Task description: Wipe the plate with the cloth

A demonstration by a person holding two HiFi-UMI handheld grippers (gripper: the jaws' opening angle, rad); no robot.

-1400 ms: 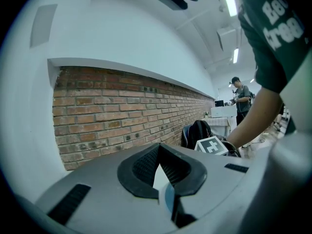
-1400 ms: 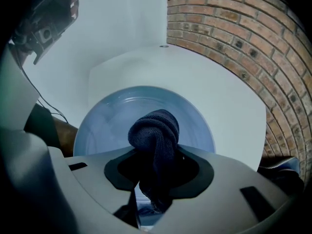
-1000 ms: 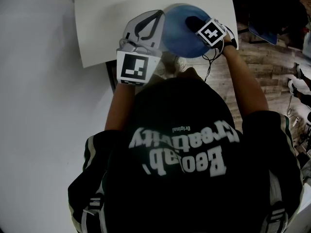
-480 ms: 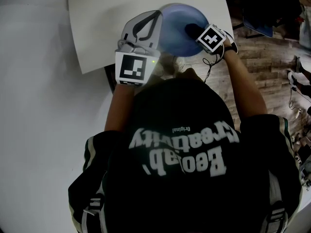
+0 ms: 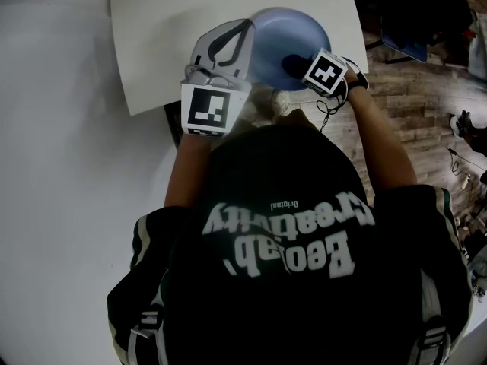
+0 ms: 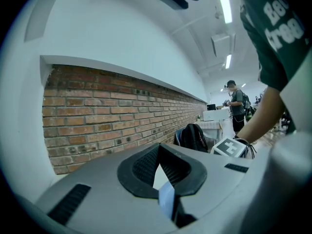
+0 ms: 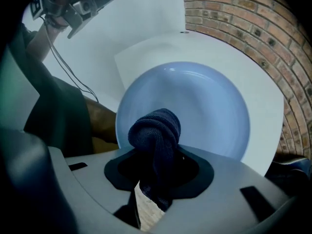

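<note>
A light blue plate point(image 5: 293, 30) is held off the near edge of the white table point(image 5: 171, 40). My left gripper point(image 5: 245, 24) is shut on the plate's left rim, and the rim point(image 6: 166, 201) shows edge-on between the jaws of the left gripper point(image 6: 163, 179). My right gripper point(image 5: 298, 67) is shut on a dark blue cloth point(image 5: 292, 65), which lies on the near part of the plate. In the right gripper view the bunched cloth point(image 7: 156, 130) sticks out of the right gripper point(image 7: 158, 172) against the plate point(image 7: 204, 106).
A wooden floor point(image 5: 411, 105) lies to the right of the table. A dark backpack point(image 6: 192, 136) stands by a brick wall point(image 6: 107, 116). A person point(image 6: 237, 106) stands far off by another table. The wearer's head and back fill the lower head view.
My right gripper has drawn the cloth across the plate towards the person, from the plate's right side to its near part. The left gripper has kept its hold on the rim.
</note>
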